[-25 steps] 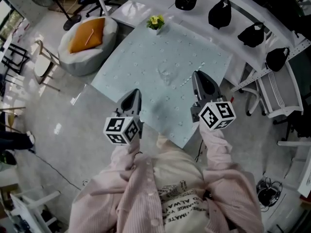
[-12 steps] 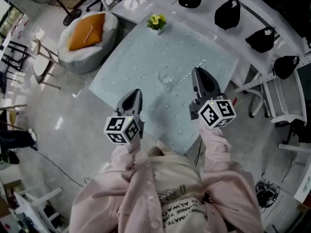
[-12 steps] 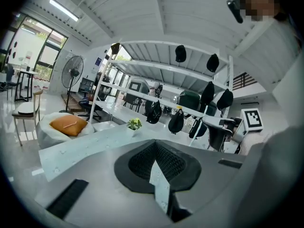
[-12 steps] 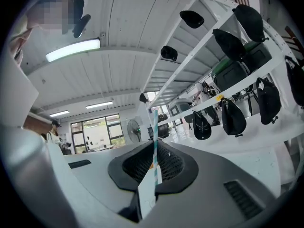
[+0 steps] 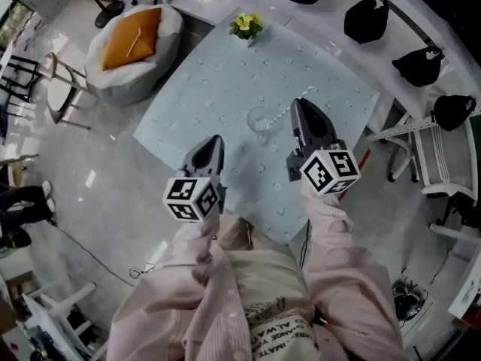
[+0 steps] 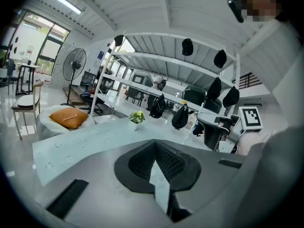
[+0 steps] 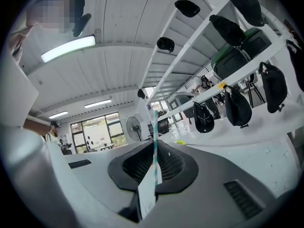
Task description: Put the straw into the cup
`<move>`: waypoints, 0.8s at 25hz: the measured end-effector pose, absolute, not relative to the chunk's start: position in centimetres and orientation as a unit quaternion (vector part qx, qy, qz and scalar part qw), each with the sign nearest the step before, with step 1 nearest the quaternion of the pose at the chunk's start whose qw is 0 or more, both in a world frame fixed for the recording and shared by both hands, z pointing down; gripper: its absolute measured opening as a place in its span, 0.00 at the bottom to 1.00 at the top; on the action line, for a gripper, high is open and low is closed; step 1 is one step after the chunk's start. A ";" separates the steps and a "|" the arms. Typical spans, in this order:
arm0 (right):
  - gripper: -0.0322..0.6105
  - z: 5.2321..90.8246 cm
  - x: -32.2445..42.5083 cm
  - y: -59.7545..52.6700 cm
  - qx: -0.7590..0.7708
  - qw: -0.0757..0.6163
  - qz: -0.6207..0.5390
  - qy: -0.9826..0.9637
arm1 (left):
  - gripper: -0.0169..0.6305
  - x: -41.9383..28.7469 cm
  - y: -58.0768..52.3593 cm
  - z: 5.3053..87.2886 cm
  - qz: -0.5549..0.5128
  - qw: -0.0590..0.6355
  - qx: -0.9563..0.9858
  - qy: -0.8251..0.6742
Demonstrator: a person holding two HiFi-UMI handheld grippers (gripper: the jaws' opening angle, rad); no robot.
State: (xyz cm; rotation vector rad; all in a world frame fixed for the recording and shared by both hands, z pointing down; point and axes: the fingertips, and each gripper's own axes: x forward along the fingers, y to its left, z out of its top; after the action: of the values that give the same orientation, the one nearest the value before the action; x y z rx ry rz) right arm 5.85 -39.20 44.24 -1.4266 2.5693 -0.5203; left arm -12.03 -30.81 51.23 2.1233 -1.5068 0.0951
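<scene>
We have the straw [image 7: 154, 141] pinched tight in our right claw [image 5: 304, 111], so the pick-up part is done. The cup [image 5: 258, 119] stands near the middle of the bench [image 5: 203, 89]. It is clear glass and hard to see. One end of the straw points at the cup and is just beside its rim, but we think it is not inside yet. What is left is to dip that end in and let go. Our left claw [image 5: 211, 149] is closed with nothing in it. It hangs over the near side of the bench, apart from the cup. A small flower pot [image 5: 246, 26] sits at the far corner, well away. Nothing seems to block the way.
</scene>
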 end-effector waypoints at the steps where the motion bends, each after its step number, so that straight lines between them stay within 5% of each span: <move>1: 0.08 44.8 5.6 -39.5 -0.476 0.075 -0.176 0.858 | 0.02 -12.0 -31.1 51.7 0.036 0.270 0.786 -0.556; 20: 0.08 54.9 1.2 -43.1 -0.466 0.007 -0.197 0.863 | 0.02 -10.6 -34.4 60.2 0.057 0.340 0.779 -0.524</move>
State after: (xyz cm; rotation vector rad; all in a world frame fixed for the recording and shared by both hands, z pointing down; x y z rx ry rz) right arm 1.22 -43.15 54.87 -1.4567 2.6986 -0.6152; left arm -10.58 -34.39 60.19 2.0282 -1.3628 0.1475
